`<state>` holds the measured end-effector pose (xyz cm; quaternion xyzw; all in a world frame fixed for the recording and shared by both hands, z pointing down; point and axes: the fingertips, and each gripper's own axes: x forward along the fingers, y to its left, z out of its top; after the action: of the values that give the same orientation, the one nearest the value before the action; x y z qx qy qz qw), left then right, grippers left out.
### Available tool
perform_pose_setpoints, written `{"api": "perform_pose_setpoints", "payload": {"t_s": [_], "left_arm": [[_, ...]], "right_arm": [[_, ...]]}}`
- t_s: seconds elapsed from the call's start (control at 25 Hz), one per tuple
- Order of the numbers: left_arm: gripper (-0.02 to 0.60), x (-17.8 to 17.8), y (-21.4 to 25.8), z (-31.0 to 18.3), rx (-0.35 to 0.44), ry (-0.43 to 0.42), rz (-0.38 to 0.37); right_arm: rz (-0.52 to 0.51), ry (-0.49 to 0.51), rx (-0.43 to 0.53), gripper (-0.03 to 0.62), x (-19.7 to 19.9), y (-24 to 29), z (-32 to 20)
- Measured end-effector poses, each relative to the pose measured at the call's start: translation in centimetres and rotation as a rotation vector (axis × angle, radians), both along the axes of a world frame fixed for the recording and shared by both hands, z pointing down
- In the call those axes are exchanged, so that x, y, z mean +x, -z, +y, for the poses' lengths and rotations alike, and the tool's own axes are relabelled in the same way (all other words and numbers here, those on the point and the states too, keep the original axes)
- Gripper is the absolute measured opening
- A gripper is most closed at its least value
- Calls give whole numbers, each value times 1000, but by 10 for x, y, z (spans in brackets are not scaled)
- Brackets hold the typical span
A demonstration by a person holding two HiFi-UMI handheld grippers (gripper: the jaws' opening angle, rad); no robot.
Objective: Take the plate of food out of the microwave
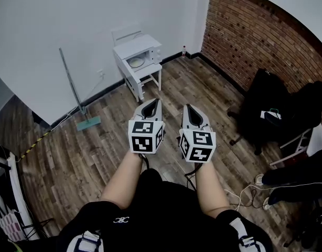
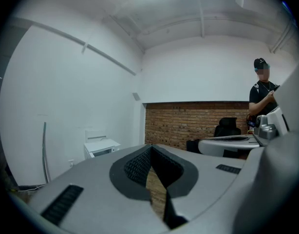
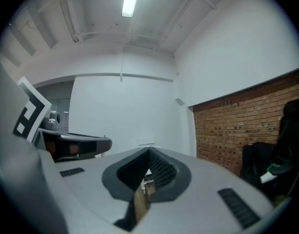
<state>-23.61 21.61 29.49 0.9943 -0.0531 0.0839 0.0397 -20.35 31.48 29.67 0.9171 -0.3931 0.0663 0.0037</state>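
Head view looks down on a brown wood-plank floor (image 1: 72, 156). At its far left a long-handled mop with a teal head (image 1: 88, 123) leans on the white wall, out of your path. To its right, the small white bench (image 1: 141, 76) stands against that wall and carries the boxy white microwave (image 1: 141, 50), front turned towards you. The round pale plate (image 1: 136, 62) shows in the microwave's cavity. From here it is too small to make out the food, or to say how the door stands.

All of this is well apart from you, so I judge you are at the approach, with the reach not yet begun. Your left claw (image 1: 152, 103) is held out ahead of your body, roughly level and aimed at the microwave. The left gripper view shows its ribbed pads meeting at the tip with nothing between them. Your right claw (image 1: 191, 108) sits just beside it in the same pose, likewise closed and empty.

Carrying both closed and parallel suits a stretch where there is nothing to grasp. They will have to part before they can take the plate's rim.

Further right, a black office chair (image 1: 263, 106) stands before the red brick wall (image 1: 255, 41), off your line to the bench.
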Motion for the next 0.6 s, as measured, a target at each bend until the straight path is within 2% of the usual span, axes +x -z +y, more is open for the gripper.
{"api": "perform_pose_setpoints", "payload": {"t_s": [0.28,0.6], "left_arm": [[-5,45,-20,-14,-13,-12,-14],[-5,134,-31,-53,-44,-48,-19]], "right_arm": [[-8,-10,-28,8,41,-18,-15],[17,-53,-76,8,121,-26,-53]]}}
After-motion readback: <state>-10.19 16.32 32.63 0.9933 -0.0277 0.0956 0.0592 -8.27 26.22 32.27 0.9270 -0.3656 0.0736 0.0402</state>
